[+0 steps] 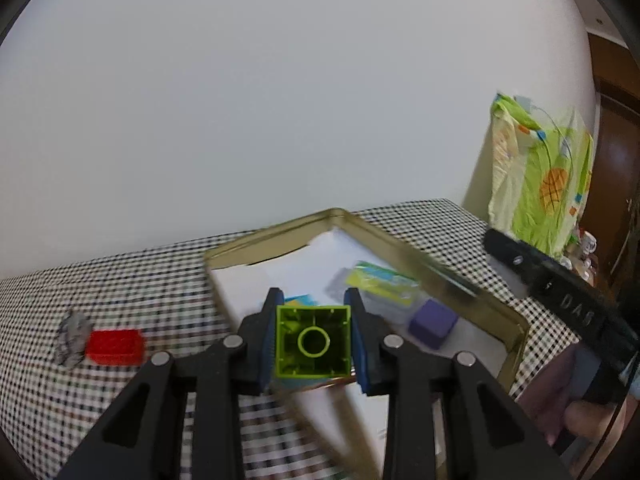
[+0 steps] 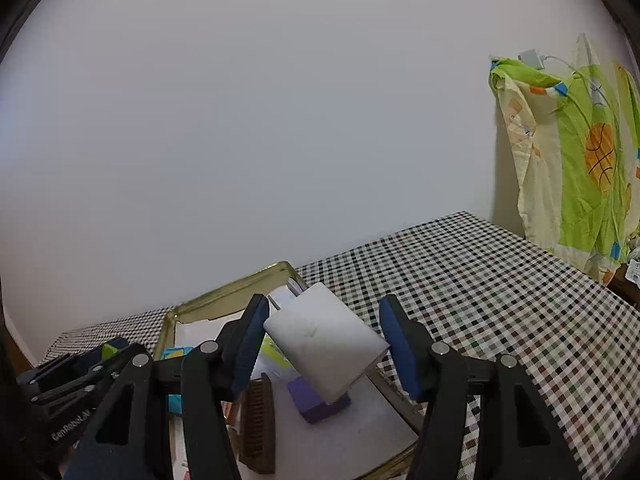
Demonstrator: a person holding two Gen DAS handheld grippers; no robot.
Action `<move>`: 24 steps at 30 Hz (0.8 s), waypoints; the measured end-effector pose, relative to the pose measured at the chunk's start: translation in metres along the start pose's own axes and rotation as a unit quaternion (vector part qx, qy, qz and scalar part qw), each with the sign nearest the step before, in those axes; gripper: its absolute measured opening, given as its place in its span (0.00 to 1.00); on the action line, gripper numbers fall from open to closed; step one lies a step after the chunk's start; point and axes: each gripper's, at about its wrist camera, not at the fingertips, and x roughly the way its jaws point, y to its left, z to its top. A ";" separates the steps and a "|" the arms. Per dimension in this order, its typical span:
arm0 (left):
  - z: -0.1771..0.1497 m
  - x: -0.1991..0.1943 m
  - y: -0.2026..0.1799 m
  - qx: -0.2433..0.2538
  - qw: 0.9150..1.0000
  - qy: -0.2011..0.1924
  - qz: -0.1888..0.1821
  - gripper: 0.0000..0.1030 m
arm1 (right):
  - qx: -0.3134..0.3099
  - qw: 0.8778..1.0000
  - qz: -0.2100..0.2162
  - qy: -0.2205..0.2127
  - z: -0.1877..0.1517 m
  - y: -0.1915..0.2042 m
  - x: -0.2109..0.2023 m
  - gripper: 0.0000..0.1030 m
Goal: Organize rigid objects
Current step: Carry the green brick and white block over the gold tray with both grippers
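My left gripper (image 1: pixel 314 336) is shut on a translucent green brick (image 1: pixel 314 342), hollow side toward the camera, above the near edge of a gold tin tray (image 1: pixel 400 240). In the right wrist view, my right gripper (image 2: pixel 324 340) is shut on a white block-shaped adapter (image 2: pixel 326 344), held tilted over the same tray (image 2: pixel 224 292). A purple block (image 1: pixel 434 324) (image 2: pixel 316 404) lies in the tray on white paper. On the checkered cloth left of the tray sit a red brick (image 1: pixel 116 346) and a grey crumpled piece (image 1: pixel 72 338).
A brown comb (image 2: pixel 258 420), a blue card (image 2: pixel 178 400) and a clear packet (image 1: pixel 380 288) also lie in the tray. A green patterned cloth (image 2: pixel 580 168) hangs at the table's far right. The checkered tablecloth (image 2: pixel 500 300) runs to the right of the tray. White wall stands behind.
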 end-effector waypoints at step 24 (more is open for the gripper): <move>-0.009 0.036 -0.038 0.020 0.998 0.043 0.032 0.29 | -0.053 0.997 -0.016 0.054 -0.020 0.017 0.016 0.59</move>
